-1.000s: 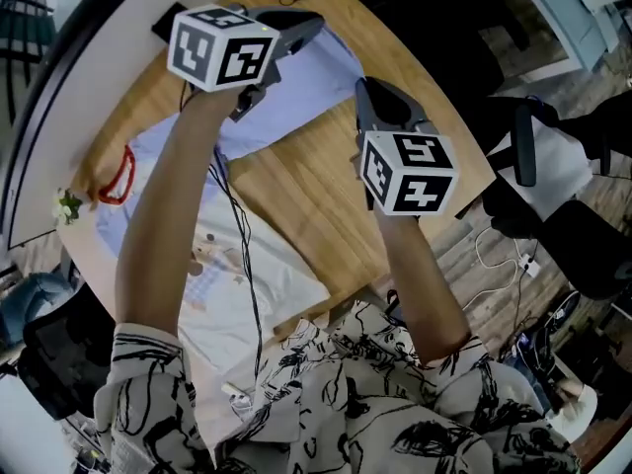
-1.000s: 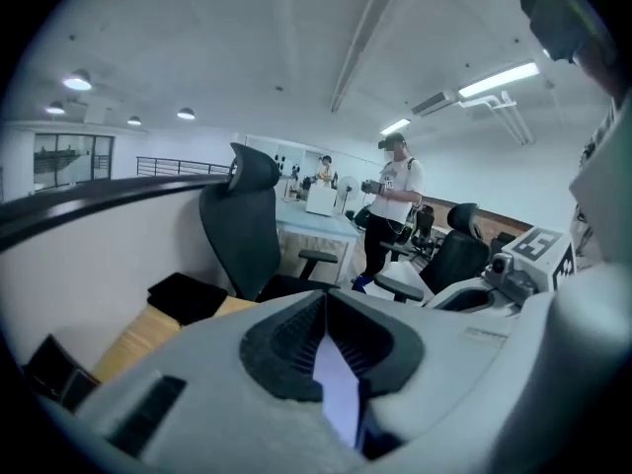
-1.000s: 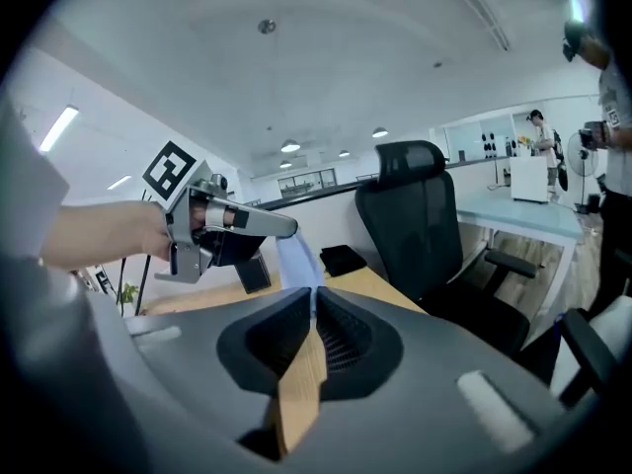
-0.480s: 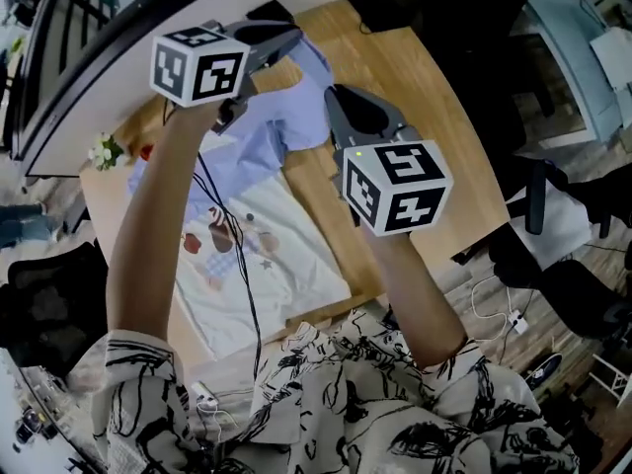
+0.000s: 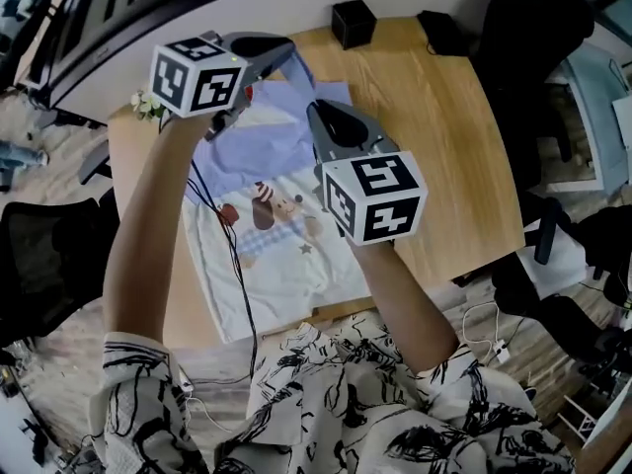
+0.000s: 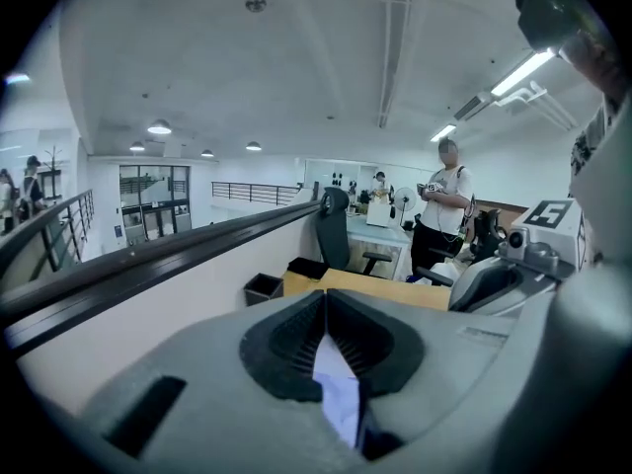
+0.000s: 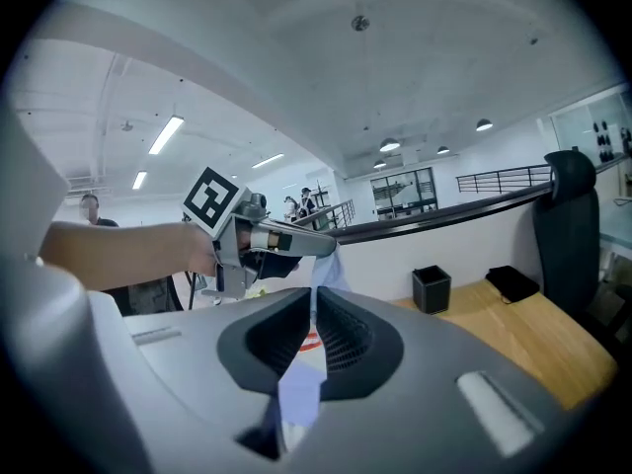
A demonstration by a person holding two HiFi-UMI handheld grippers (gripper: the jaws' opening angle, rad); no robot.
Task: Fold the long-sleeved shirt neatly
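The long-sleeved shirt (image 5: 286,265) lies on the wooden table (image 5: 444,146), a white body with a cartoon print and light-blue cloth at its far end. My left gripper (image 5: 288,57) is raised over the shirt's far edge, shut on a pinch of the blue cloth (image 6: 338,388). Just to its right, my right gripper (image 5: 318,115) is shut on another part of the same cloth (image 7: 296,393). The cloth sags between the two grippers. In the right gripper view the left gripper (image 7: 321,247) shows with fabric hanging from its tip.
Two black boxes (image 5: 353,23) (image 5: 441,30) stand at the table's far edge, and a small flower sprig (image 5: 148,107) at its far left corner. A black cable (image 5: 235,265) trails over the shirt. Black chairs (image 5: 49,255) stand beside the table. A person (image 6: 444,205) stands in the background.
Both grippers have swung left and upward together, carrying the blue cloth from the table's far right over the upper part of the shirt. Both stayed shut.
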